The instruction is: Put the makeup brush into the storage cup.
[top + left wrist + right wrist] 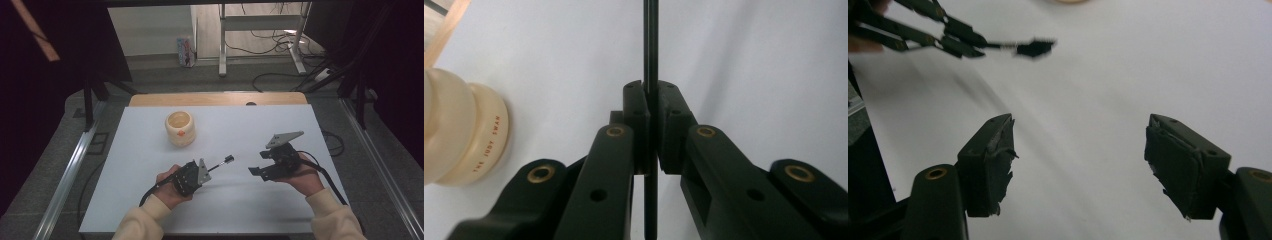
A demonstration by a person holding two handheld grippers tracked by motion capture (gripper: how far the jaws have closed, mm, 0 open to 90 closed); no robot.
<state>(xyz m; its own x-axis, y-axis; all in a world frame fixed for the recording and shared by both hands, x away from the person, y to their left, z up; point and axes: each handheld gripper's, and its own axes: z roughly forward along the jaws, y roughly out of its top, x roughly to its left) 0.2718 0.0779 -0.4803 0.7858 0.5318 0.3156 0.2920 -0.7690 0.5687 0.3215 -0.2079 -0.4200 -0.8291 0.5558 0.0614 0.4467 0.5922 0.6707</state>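
high view: left gripper (pixel 214 169) pinches a thin black rod (pixel 222 162) pointing toward two o'clock; right gripper (pixel 257 169), jaws apart and empty, could knock its unsupported tip (pixel 229 159) sideways.

We see a white counter (pixel 150 200) mid-frame, with a bare wooden strip (pixel 215 98) along its far edge. One cream ribbed cup (pixel 180 128) stands directly on it, upper left of center, well apart from every edge.
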